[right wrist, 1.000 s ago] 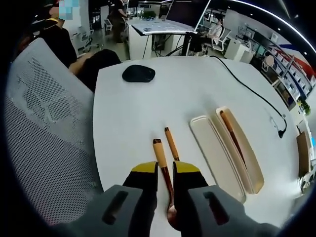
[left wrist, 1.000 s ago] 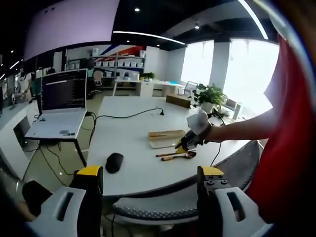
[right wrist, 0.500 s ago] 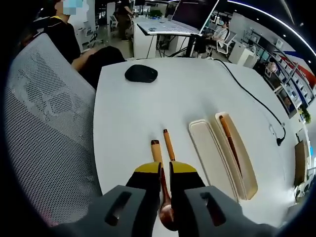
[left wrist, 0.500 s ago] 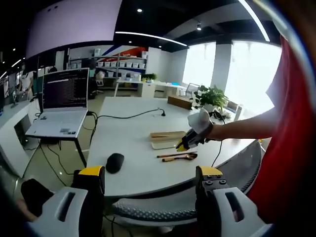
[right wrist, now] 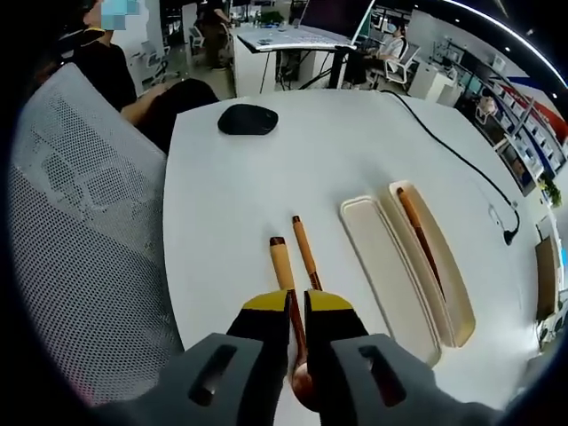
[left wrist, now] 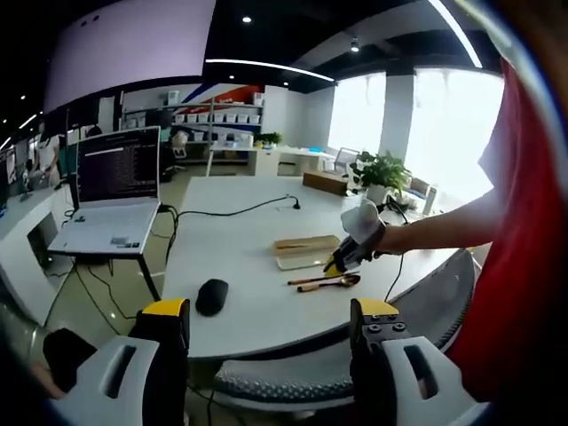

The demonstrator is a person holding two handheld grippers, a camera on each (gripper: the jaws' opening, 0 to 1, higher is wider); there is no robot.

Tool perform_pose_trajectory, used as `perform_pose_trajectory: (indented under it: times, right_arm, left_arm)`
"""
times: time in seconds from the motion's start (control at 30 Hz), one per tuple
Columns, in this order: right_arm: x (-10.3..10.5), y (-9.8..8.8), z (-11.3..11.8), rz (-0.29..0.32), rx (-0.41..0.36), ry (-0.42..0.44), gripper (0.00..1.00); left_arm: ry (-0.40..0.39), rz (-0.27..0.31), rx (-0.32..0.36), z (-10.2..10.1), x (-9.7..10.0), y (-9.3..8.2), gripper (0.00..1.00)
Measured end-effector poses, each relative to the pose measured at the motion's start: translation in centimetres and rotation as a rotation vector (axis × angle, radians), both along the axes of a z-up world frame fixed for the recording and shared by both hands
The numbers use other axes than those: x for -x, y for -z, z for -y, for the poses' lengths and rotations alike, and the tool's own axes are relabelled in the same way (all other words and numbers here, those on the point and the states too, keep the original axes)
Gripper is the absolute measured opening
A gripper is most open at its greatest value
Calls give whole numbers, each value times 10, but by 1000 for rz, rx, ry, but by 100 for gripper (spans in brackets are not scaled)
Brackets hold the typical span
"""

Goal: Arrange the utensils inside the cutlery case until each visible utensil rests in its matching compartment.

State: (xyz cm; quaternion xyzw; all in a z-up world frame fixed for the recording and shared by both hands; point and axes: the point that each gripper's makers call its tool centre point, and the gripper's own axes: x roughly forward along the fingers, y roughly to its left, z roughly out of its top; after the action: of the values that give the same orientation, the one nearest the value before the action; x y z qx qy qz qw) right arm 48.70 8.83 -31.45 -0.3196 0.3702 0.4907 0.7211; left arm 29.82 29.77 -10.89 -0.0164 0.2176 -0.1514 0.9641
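The white table (right wrist: 355,151) fills the right gripper view, with a grey mesh chair (right wrist: 80,240) at its 9 o'clock edge. The cream cutlery case (right wrist: 404,257) lies open at 3 o'clock, one wooden utensil (right wrist: 417,232) resting in its far compartment and the near compartment bare. A black mouse (right wrist: 248,119) sits at 12 o'clock. Two wooden utensils lie side by side just beside the case: the spoon (right wrist: 286,282) runs between the right gripper (right wrist: 297,306) fingers, which stand narrow, nearly closed on its handle, and a thinner stick (right wrist: 306,253) lies alongside. In the left gripper view, the left gripper (left wrist: 269,319) fingers stand wide apart, holding nothing, off the table's near edge.
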Motion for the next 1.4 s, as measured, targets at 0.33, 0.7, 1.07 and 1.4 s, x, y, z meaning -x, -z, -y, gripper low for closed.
perform_pose_trajectory:
  times: [0.33, 0.7, 1.07, 1.4]
  right_arm:
    - [6, 3, -3, -6, 19, -13, 5]
    - [4, -1, 3, 5, 24, 5, 7]
    - [-12, -2, -5, 37, 21, -15, 10]
    - [-15, 10, -4, 32, 65, -46, 8]
  left_arm:
    - [-5, -15, -3, -3, 1, 2, 76]
    - [-9, -14, -3, -8, 4, -1, 75]
    - [-3, -9, -21, -9, 3, -3, 75]
    - [-9, -31, -30, -4, 11, 2, 74]
